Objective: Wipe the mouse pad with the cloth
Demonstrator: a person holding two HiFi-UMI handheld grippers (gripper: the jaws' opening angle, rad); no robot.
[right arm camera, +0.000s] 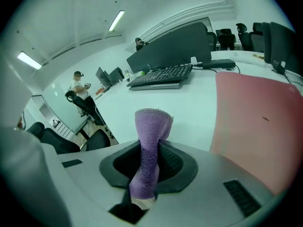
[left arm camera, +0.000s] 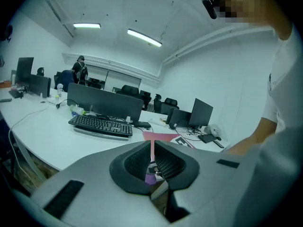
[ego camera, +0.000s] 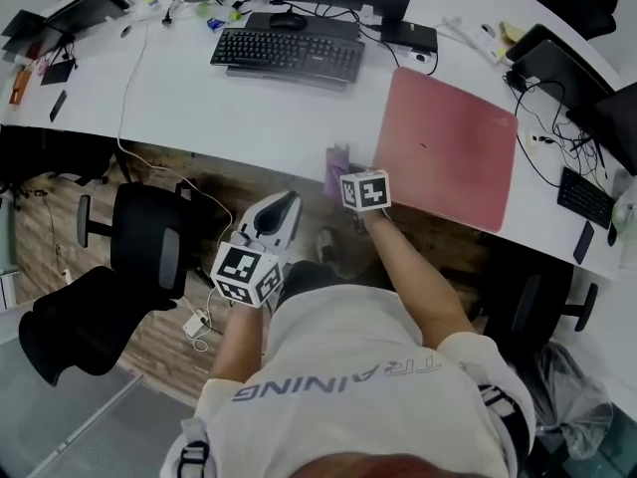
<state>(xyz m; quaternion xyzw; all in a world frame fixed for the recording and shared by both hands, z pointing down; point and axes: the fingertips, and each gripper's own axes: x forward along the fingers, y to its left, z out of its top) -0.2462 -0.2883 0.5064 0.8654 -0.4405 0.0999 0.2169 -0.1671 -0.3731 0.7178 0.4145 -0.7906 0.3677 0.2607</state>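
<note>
My right hand-held gripper (right arm camera: 150,161) pinches the purple cloth (right arm camera: 151,126) beside the mouse pad (right arm camera: 258,112), left hand-held gripper (left arm camera: 152,162) closed empty; dragging might pull it loose.

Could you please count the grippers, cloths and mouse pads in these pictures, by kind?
Grippers: 2, left gripper and right gripper
Cloths: 1, the purple cloth
Mouse pads: 1, the red mouse pad
Total: 4

The mouse pad (ego camera: 448,147), large, pink-red and rectangular, lies flat on the white table (ego camera: 249,108). The cloth (right arm camera: 151,141), purple and folded, stands upright, pinched in the right tool (right arm camera: 149,167) beside the pad's left edge.
</note>
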